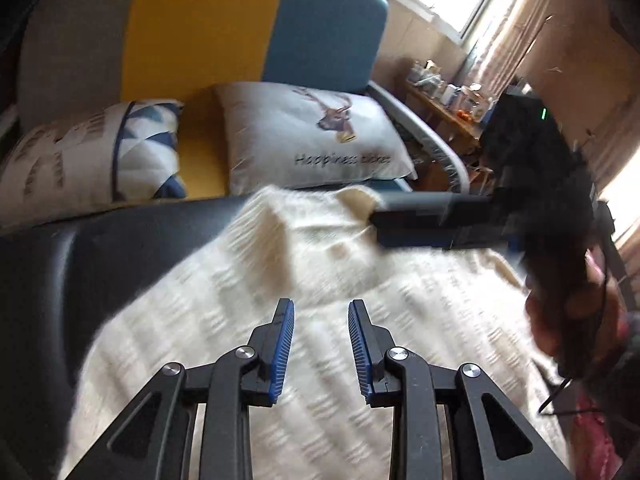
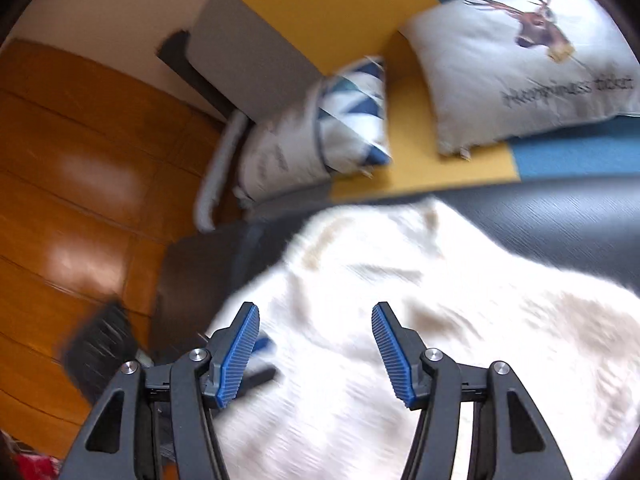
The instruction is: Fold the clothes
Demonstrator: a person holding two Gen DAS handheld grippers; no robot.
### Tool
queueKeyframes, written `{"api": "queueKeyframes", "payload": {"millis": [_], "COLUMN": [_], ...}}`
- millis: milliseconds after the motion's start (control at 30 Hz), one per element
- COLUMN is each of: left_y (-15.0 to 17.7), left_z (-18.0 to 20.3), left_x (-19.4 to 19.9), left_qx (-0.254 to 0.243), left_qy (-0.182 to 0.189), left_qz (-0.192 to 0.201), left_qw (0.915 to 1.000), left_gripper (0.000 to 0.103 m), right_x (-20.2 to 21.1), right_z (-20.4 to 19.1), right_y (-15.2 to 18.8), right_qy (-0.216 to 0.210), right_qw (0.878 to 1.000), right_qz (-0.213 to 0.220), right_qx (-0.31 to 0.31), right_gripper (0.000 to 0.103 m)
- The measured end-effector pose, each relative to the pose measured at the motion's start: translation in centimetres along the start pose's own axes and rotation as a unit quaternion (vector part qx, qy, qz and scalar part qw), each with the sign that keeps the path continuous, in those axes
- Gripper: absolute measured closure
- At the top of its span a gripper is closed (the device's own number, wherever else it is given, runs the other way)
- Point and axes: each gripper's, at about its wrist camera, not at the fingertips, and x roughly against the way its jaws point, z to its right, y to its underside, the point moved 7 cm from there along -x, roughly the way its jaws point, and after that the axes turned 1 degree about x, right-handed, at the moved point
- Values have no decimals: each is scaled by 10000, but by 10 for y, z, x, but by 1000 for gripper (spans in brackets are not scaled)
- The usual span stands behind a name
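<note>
At the far left of the left wrist view a patterned cushion [image 1: 92, 152] with blue triangles leaned against the sofa [image 1: 200, 28], whose back ran in grey, yellow and blue panels, and a dark table [image 1: 52, 272] with a leather-like top filled the lower left. On that table lay the cream knitted garment [image 1: 304, 312], spread from the middle of the view toward the right edge, its surface blurred. The left gripper [image 1: 321, 344] hung over the knit with its blue-padded fingers set apart and nothing between them. Behind it a white cushion [image 1: 312, 136] printed with a deer head rested on the sofa seat. Further right, the right gripper [image 1: 424, 222] reached in from the side, its tips at the garment's far edge; from this angle the blur hid whether it pinched the fabric. A hand [image 1: 560, 312] held its handle at the right border, and a cluttered shelf [image 1: 448, 96] stood by the bright window beyond. In the right wrist view, a wooden floor [image 2: 72, 184] took up the left, then the patterned cushion [image 2: 320, 136], then the deer cushion [image 2: 520, 64] at the upper right. Below them the garment [image 2: 400, 320] covered the table [image 2: 560, 224], and the right gripper [image 2: 316, 352] showed its jaws spread wide above the cloth, holding nothing.
</note>
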Motion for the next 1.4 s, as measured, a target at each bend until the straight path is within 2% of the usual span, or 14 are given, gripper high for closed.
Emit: {"api": "queueKeyframes", "payload": {"millis": [100,167,300,400,533,667,733,867,933,967,1133,1200,1267,1400], "left_y": [-14,-15,-12,-3,25,77,106,162,187,198,201,197,200,223], "left_z": [-13,-31,-36,-26,3,34,47,61,61,57,51,52,59,70], "left_x": [-26,-38,-35,-15,35,75,87,95,91,85,88,101,120,147], "left_qx": [118,329,403,511,478,478,508,408,340,308,584,804,700,447], "left_qy": [-407,-653,-751,-634,-185,248,420,219,-72,-231,-189,-129,-106,-105], "left_qz": [-134,-148,-192,-184,32,-26,-124,-388,-596,-712,-542,-374,-167,-61], "left_qw": [9990,9972,9962,9965,9987,9985,9977,9982,9976,9967,9966,9960,9974,9989], "left_gripper": [74,83,86,79,75,71,70,70,70,70,71,71,71,69], "right_x": [3,6,12,24,47,77,88,87,85,88,99,104,109,108], "right_z": [26,33,28,13,-3,-4,0,23,43,47,59,54,38,-7], "right_y": [2,2,9,25,71,125,151,190,202,203,202,206,212,240], "right_qy": [108,74,166,167,160,335,182,589,1210,1180,1204,1597,1758,1439], "right_qw": [9993,9984,9985,9987,9981,9969,9982,9971,9915,9924,9925,9870,9840,9863], "right_qz": [266,495,526,457,255,108,-50,-418,-436,-301,88,139,232,189], "right_qx": [-238,-251,-51,159,536,709,564,234,204,164,-186,-106,140,787], "right_gripper": [45,48,47,44,44,44,44,44,49,49,49,49,48,48]}}
